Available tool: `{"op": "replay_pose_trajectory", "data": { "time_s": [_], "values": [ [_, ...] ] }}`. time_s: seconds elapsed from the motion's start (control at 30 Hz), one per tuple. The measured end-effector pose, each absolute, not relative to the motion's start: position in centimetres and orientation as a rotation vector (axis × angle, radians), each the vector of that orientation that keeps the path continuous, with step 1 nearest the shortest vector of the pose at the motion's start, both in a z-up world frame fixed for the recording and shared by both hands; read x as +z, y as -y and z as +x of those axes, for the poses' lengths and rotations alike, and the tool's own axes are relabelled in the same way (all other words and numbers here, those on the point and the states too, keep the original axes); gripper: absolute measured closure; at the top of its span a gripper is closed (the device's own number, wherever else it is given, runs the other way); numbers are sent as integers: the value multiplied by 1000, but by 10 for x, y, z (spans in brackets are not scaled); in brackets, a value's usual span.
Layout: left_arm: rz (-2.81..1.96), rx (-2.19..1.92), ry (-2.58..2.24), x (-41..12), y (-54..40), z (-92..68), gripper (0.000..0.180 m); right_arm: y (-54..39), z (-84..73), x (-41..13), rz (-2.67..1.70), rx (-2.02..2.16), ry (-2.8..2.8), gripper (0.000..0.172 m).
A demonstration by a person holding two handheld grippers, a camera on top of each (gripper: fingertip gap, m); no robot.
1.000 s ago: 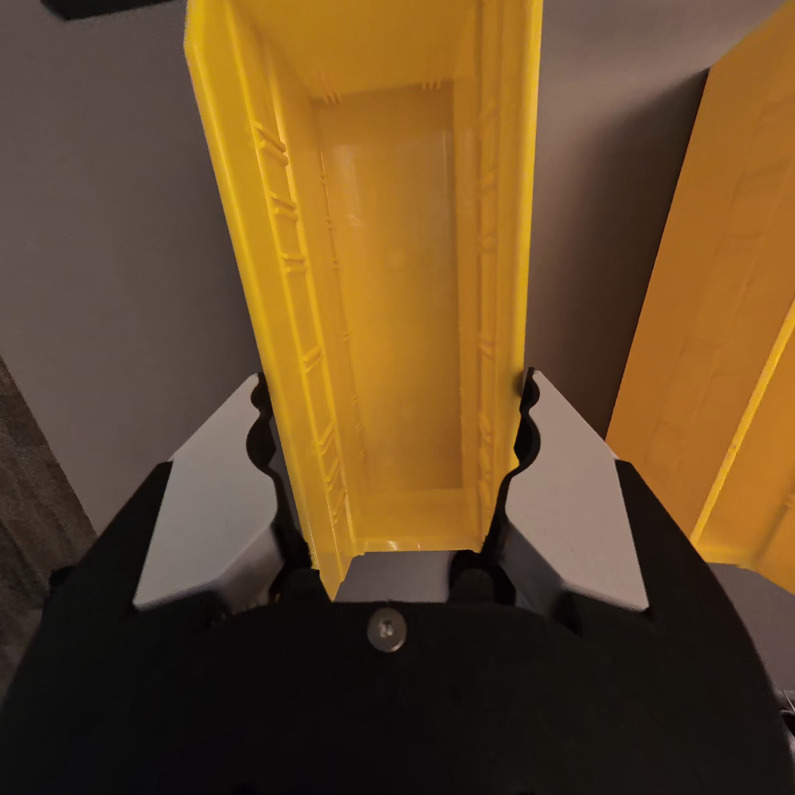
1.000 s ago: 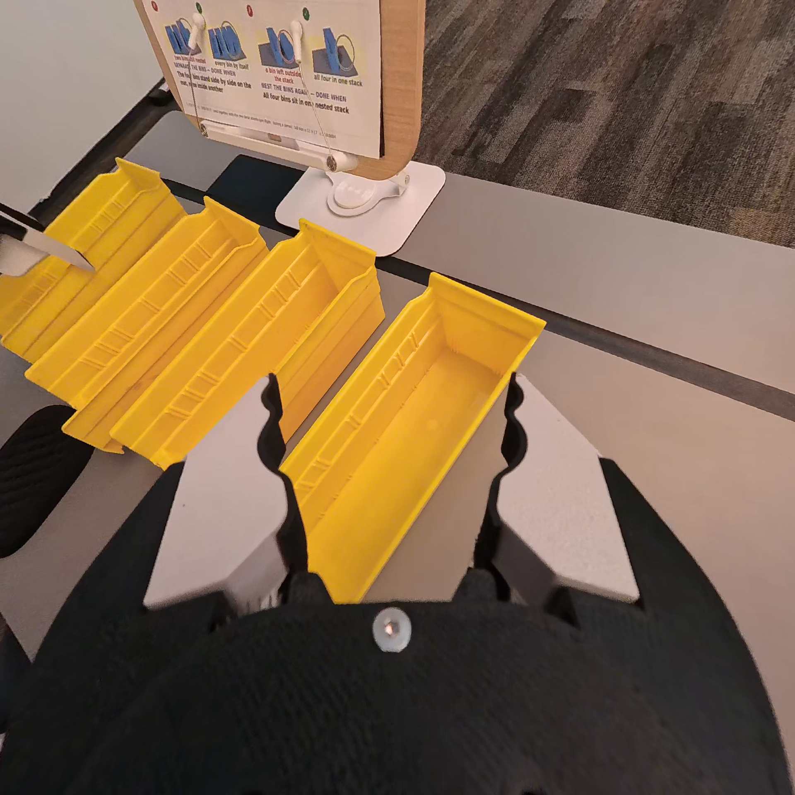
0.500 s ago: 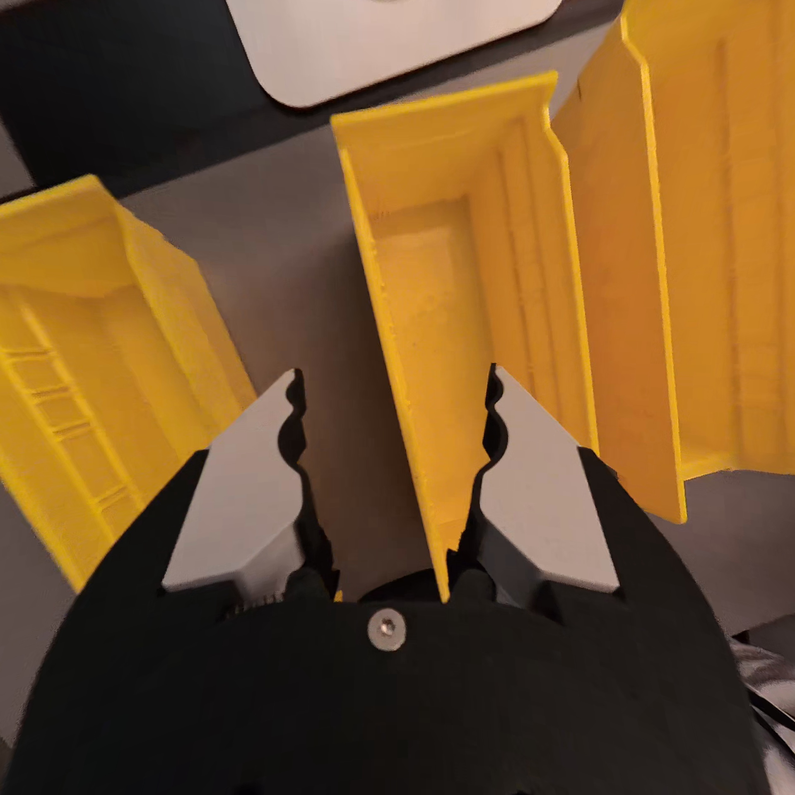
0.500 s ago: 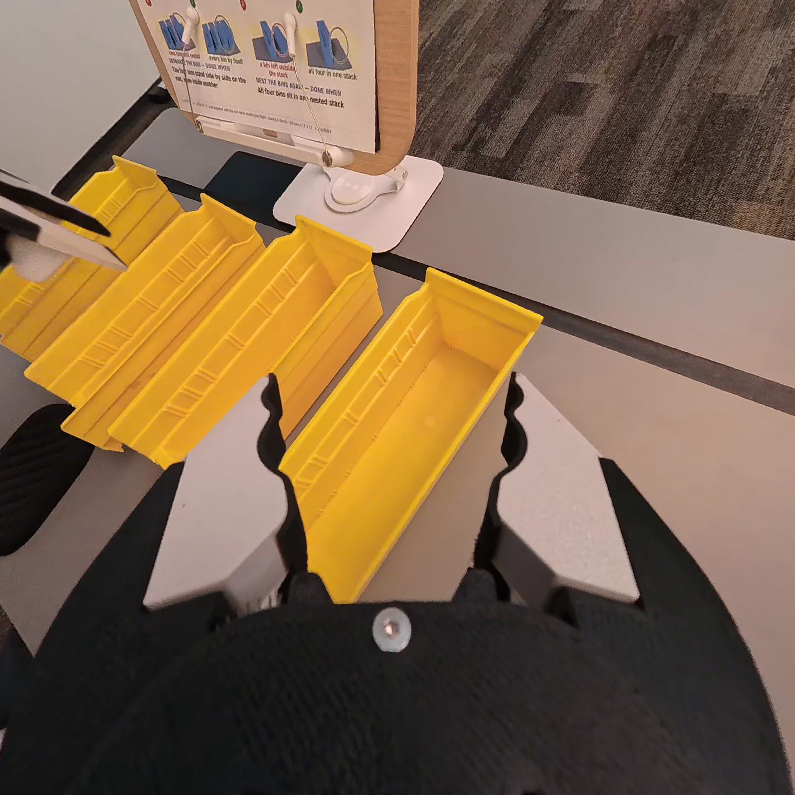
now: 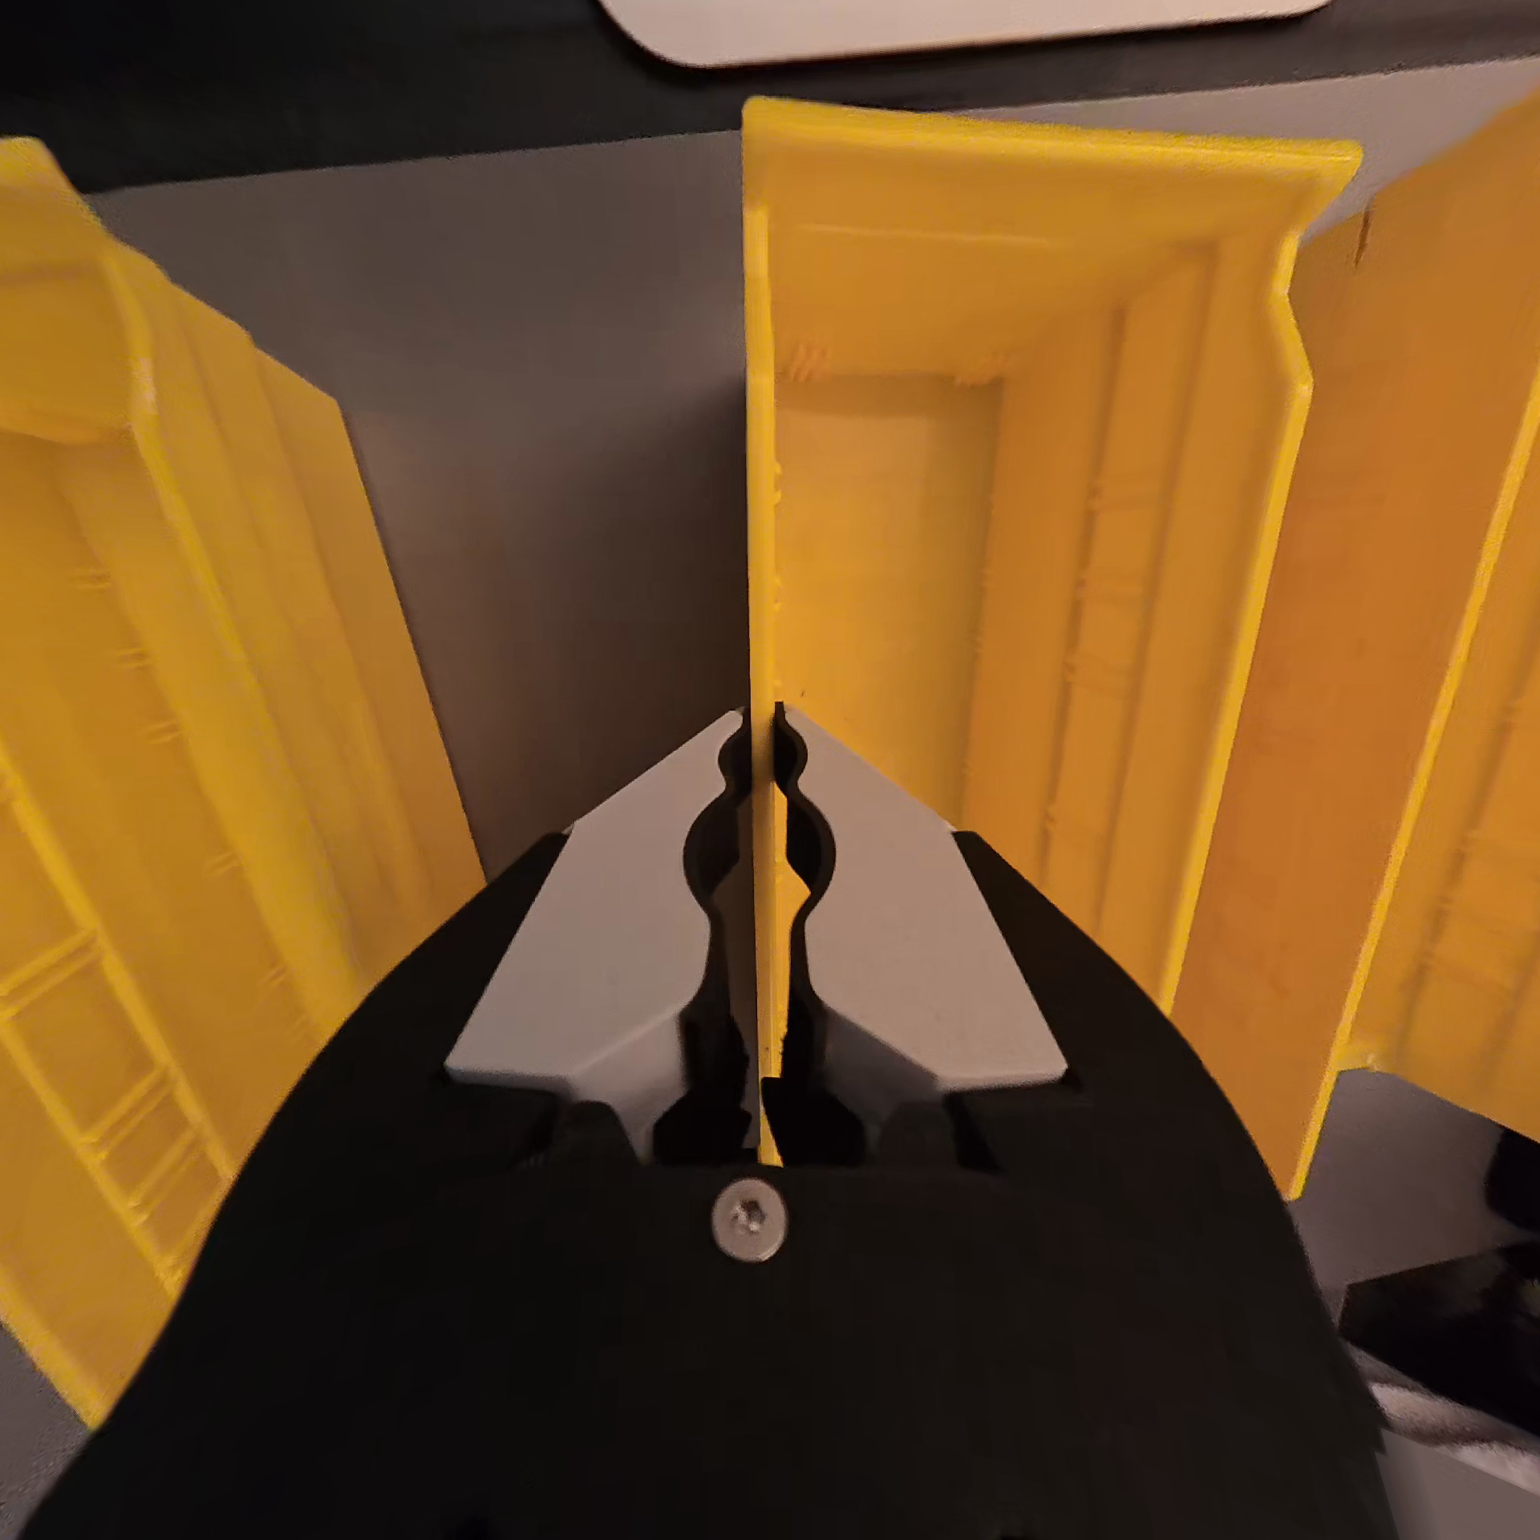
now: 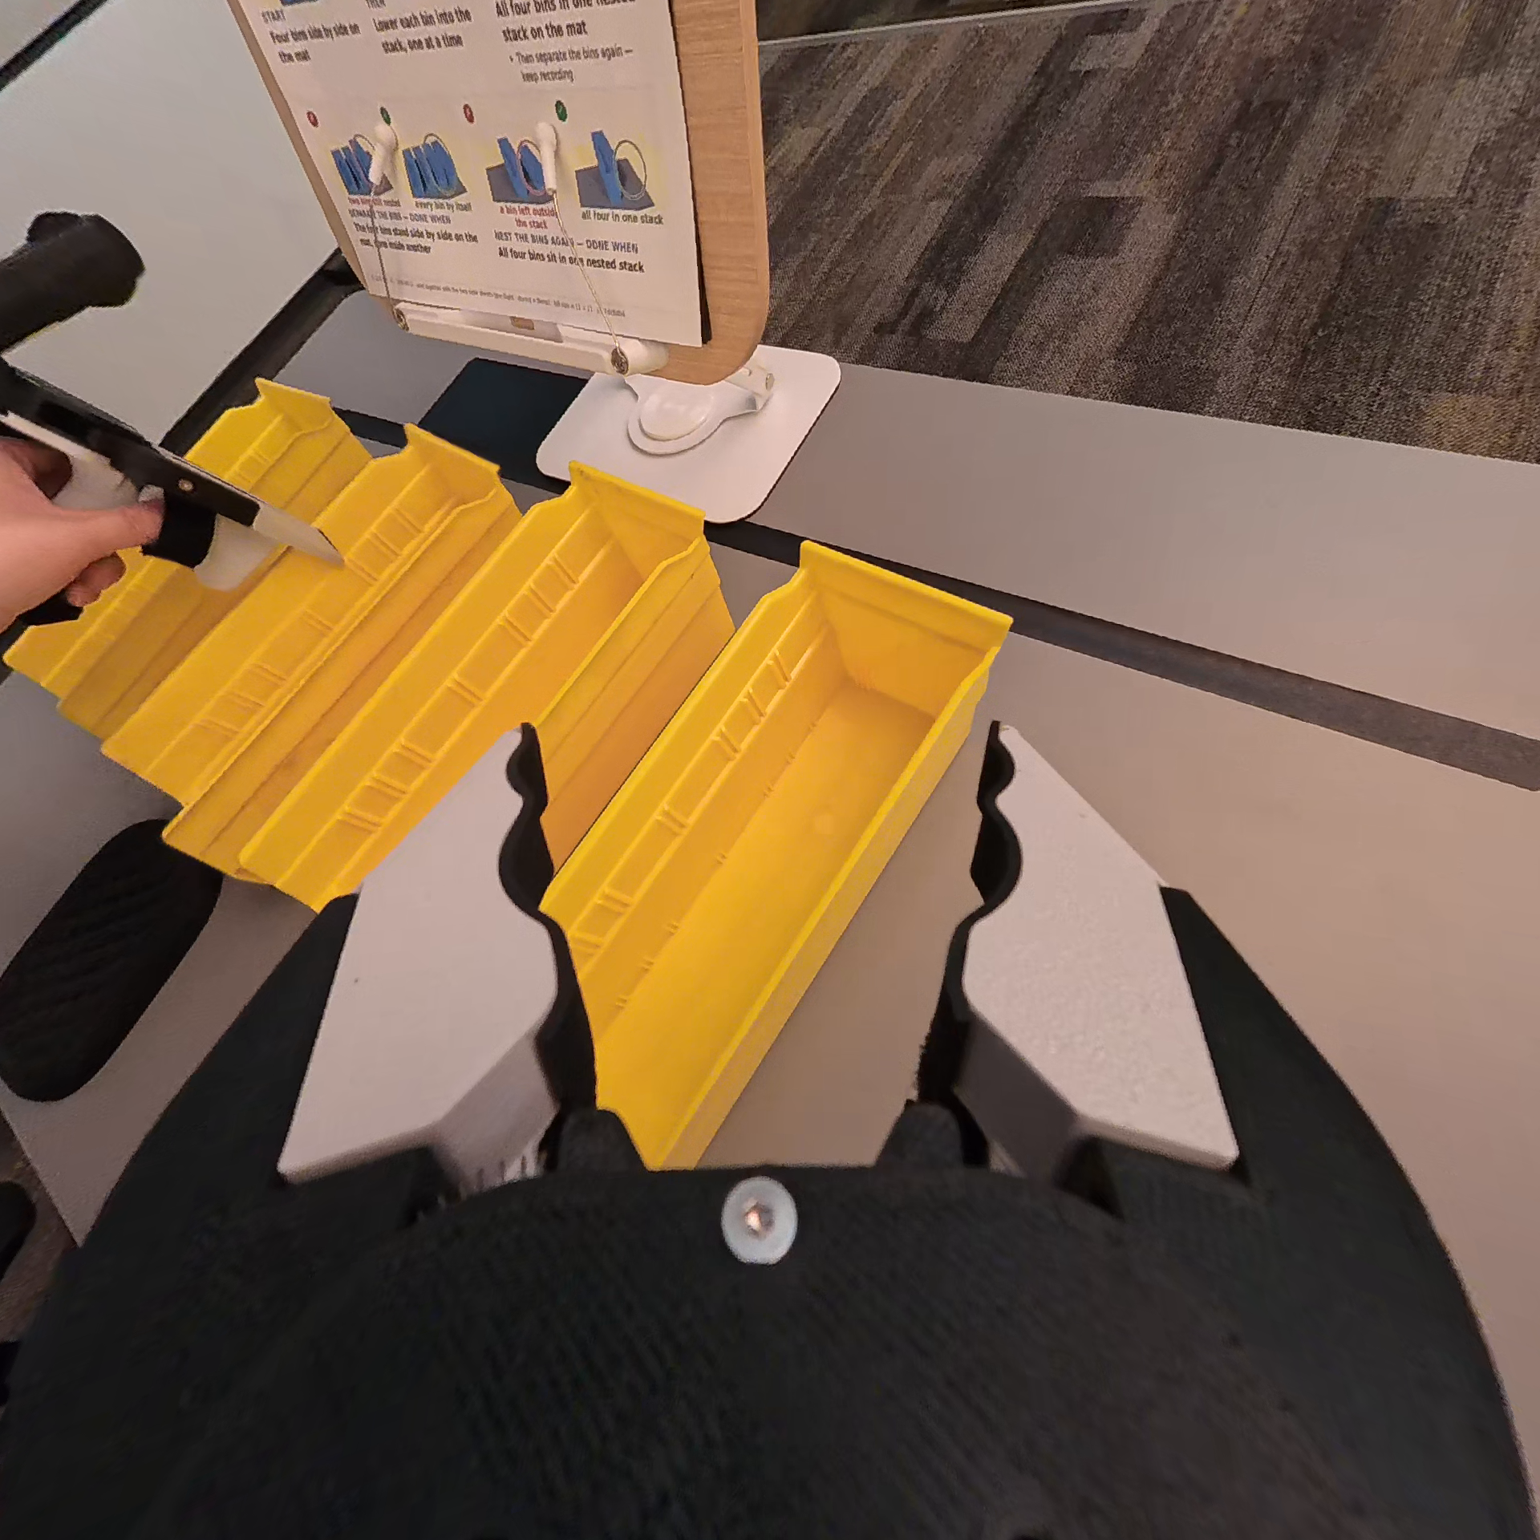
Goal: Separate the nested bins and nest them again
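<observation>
Four yellow bins stand side by side on the grey table. In the left wrist view my left gripper (image 5: 762,717) is shut on the thin left side wall (image 5: 760,500) of one yellow bin (image 5: 958,583), with both pads pressed on it. Neighbour bins stand to its left (image 5: 125,667) and right (image 5: 1417,667). In the right wrist view the left gripper (image 6: 317,550) is at the second bin from the left (image 6: 400,583). My right gripper (image 6: 758,742) is open, and the rightmost bin (image 6: 775,817) stands between its fingers without being gripped.
A sign board (image 6: 533,167) on a white base (image 6: 708,433) stands behind the bins. A person's hand (image 6: 58,533) holds the left gripper. A black rounded object (image 6: 92,958) lies at the front left. Carpet floor (image 6: 1167,167) lies beyond the table's far edge.
My left gripper left the bin it was open around, moved right to the neighbouring bin and shut on that bin's left wall. My right gripper stayed open around the rightmost bin.
</observation>
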State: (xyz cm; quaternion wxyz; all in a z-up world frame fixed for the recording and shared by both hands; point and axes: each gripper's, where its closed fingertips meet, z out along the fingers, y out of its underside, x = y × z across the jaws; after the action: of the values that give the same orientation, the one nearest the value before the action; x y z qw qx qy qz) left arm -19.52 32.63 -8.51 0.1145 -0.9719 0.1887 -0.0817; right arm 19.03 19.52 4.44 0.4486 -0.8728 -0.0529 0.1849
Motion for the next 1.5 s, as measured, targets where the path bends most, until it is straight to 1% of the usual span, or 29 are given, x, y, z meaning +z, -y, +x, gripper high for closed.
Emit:
{"op": "replay_pose_trajectory", "data": {
  "time_s": [0.23, 0.27, 0.3, 0.33, 0.37, 0.4, 0.43, 0.47, 0.53, 0.57, 0.6, 0.7, 0.8, 0.93, 0.97, 1.03, 1.23, 1.33, 1.43, 1.5],
  "values": [
    [-2845, -246, -442, -84, -337, -214, 178, -196, 187, 41, -2174, 454, 142, 67],
    [-2849, -277, -423, -83, -336, -213, 164, -196, 187, 40, -2178, 451, 145, 67],
    [-2850, -331, -397, -80, -335, -209, 137, -196, 186, 40, -2181, 449, 148, 67],
    [-2848, -412, -377, -76, -332, -202, 116, -197, 185, 39, -2182, 447, 150, 67],
    [-2844, -501, -374, -71, -326, -192, 99, -197, 185, 39, -2183, 447, 152, 67],
    [-2845, -573, -383, -66, -320, -182, 79, -197, 184, 39, -2184, 448, 152, 67],
    [-2860, -604, -397, -65, -312, -175, 50, -198, 184, 38, -2185, 450, 154, 67],
    [-2894, -583, -428, -68, -303, -172, 33, -198, 183, 38, -2188, 452, 155, 67],
    [-2940, -513, -526, -77, -284, -167, 29, -198, 183, 36, -2195, 452, 156, 67],
    [-2955, -499, -551, -81, -275, -164, 30, -198, 183, 35, -2200, 451, 157, 67],
    [-2962, -463, -567, -85, -271, -163, 25, -199, 182, 34, -2203, 452, 158, 67],
    [-2983, -302, -614, -91, -261, -170, 25, -199, 181, 32, -2212, 454, 163, 67],
    [-2999, -130, -672, -94, -247, -184, 27, -198, 179, 31, -2216, 462, 170, 67],
    [-2982, -36, -711, -104, -233, -194, 40, -200, 177, 30, -2216, 481, 173, 67],
    [-3004, -29, -702, -108, -229, -196, 38, -201, 177, 29, -2221, 484, 174, 67],
    [-3044, -20, -667, -114, -226, -200, 29, -201, 176, 25, -2234, 487, 181, 67],
    [-3062, -43, -632, -117, -225, -199, 26, -200, 176, 23, -2242, 504, 183, 67],
    [-3162, -215, -526, -125, -213, -193, 22, -199, 178, 25, -2233, 513, 174, 67],
    [-3183, -244, -524, -123, -211, -192, 32, -199, 178, 24, -2235, 520, 172, 67],
    [-3192, -217, -531, -123, -209, -192, 31, -200, 178, 23, -2241, 522, 172, 67]
  ]
}}
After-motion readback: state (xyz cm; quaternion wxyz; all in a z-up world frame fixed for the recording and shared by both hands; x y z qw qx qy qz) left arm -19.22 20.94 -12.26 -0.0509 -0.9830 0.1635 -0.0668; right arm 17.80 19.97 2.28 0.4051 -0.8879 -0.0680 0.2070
